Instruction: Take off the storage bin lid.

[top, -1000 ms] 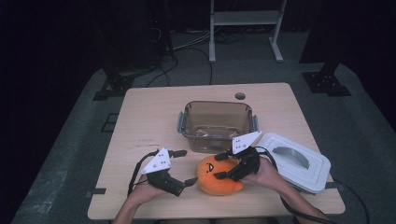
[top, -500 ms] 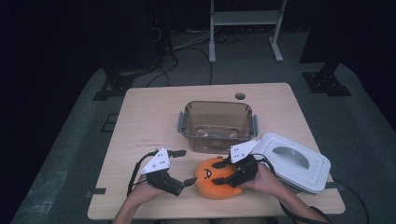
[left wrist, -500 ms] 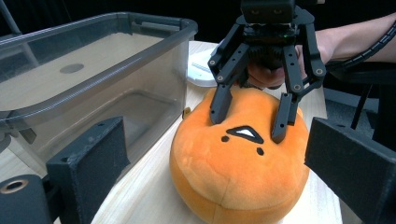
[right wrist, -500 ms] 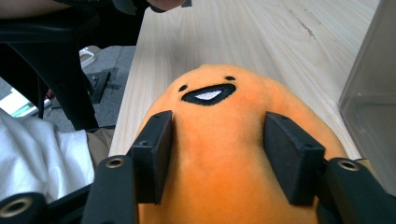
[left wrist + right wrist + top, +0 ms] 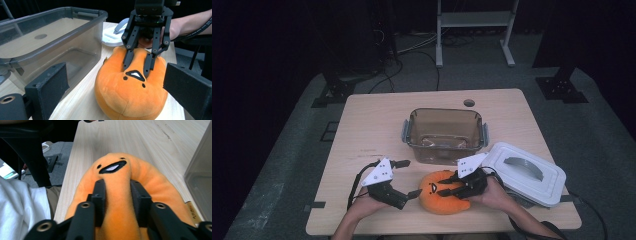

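An orange plush toy (image 5: 437, 199) with a small stitched face lies on the wooden table (image 5: 377, 125) near its front edge. My right gripper (image 5: 446, 186) comes in from the right, shut on a raised fold of the plush (image 5: 117, 177) just behind the face. In the left gripper view the right gripper (image 5: 138, 65) presses down on top of the plush (image 5: 130, 92). My left gripper (image 5: 411, 178) rests on the table just left of the toy. It is open, with its jaws either side of the toy's left end and not touching it.
A clear plastic bin (image 5: 444, 131) with nothing in it stands just behind the plush, in the middle of the table. Its white lid (image 5: 526, 172) lies flat at the right, close to my right hand. A dark floor with cables and stands surrounds the table.
My right gripper has come down onto the plush and closed on a fold of it. The left gripper has hardly moved.
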A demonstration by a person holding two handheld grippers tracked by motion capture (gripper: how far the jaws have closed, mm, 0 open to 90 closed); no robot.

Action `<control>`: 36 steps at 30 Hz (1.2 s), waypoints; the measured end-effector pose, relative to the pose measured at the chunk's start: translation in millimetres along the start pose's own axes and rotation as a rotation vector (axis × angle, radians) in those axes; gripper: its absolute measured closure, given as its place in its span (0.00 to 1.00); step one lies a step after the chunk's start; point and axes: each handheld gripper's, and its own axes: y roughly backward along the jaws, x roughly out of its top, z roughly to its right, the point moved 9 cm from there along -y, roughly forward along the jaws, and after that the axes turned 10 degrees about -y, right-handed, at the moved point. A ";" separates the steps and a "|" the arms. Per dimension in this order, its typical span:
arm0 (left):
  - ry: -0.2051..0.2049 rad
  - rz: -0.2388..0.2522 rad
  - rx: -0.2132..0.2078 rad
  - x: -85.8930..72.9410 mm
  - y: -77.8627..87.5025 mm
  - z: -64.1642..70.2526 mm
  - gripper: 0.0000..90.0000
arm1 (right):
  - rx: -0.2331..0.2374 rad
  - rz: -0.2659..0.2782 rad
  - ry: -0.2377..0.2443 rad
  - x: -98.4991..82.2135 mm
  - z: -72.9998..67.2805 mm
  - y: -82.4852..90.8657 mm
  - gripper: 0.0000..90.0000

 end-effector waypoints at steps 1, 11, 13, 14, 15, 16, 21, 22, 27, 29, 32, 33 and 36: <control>0.001 0.002 0.000 0.0 0.0 -0.2 0.05 | -0.007 0.004 0.000 0.8 -0.6 0.9 0.79; 0.002 -0.001 0.013 -1.9 2.7 -2.5 0.05 | 0.008 0.040 -0.063 6.4 -0.2 7.2 0.85; 0.003 -0.001 0.016 -2.1 3.9 -3.6 0.05 | 0.008 0.045 -0.067 7.9 -0.5 9.7 0.85; 0.004 -0.001 0.019 -2.3 4.5 -4.3 0.05 | 0.014 0.046 -0.073 8.0 -0.9 10.8 0.86; 0.006 0.001 0.021 -2.2 4.9 -4.8 0.05 | 0.018 0.048 -0.076 7.6 -1.2 11.3 0.86; 0.004 0.002 0.023 -2.4 5.5 -5.4 0.05 | 0.016 0.050 -0.078 7.5 -1.1 11.8 0.86; 0.005 0.002 0.038 -3.3 9.2 -8.5 0.05 | 0.016 0.058 -0.090 8.8 -2.2 16.7 0.86; 0.008 0.006 0.042 -3.3 10.4 -9.4 0.05 | 0.014 0.057 -0.091 8.7 -2.3 17.3 0.86; 0.016 0.009 0.066 -4.9 17.3 -15.1 0.05 | 0.011 0.067 -0.099 7.7 -2.3 22.6 0.86; 0.019 0.011 0.072 -5.3 18.8 -16.8 0.05 | 0.012 0.069 -0.104 7.4 -2.6 24.3 0.86; 0.023 0.013 0.082 -6.0 20.7 -19.1 0.05 | 0.011 0.076 -0.107 8.4 -3.3 27.6 0.86; 0.025 0.014 0.084 -6.3 21.5 -19.8 0.05 | 0.012 0.082 -0.108 9.3 -3.3 29.0 0.86; 0.028 0.012 0.091 -7.3 23.6 -21.6 0.05 | 0.011 0.085 -0.109 11.2 -4.4 32.1 0.86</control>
